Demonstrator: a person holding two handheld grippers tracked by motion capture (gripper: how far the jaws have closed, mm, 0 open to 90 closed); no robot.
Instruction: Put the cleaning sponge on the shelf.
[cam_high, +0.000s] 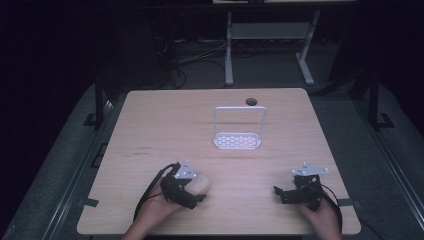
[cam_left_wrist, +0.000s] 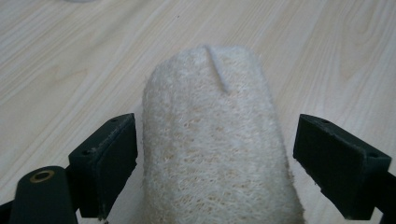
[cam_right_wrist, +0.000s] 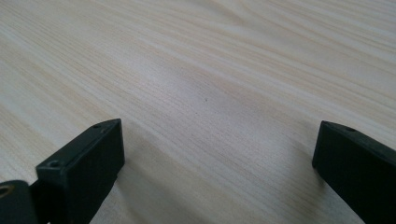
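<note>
High view first: we are seeing a pale loofah sponge (cam_high: 201, 185) lying on the bench (cam_high: 150, 125) near its front edge, tucked against the left hand-held gripper (cam_high: 196, 196), while the right hand-held gripper (cam_high: 278, 192) is sitting well apart at the front right; a white wire rack (cam_high: 238, 129) is standing farther back, near the middle. Left gripper view next: we are looking along the sponge (cam_left_wrist: 212, 149), a fibrous, netted pad that we are judging to be light, soft and springy, rough enough not to slip; taking it across its middle width looks best. The left hand-held gripper (cam_left_wrist: 215, 161) is standing wide, one jaw just touching the sponge's side, the other clear of it. Right gripper view last: the right hand-held gripper (cam_right_wrist: 212, 163) is gaping wide over bare wood, holding nothing.
</note>
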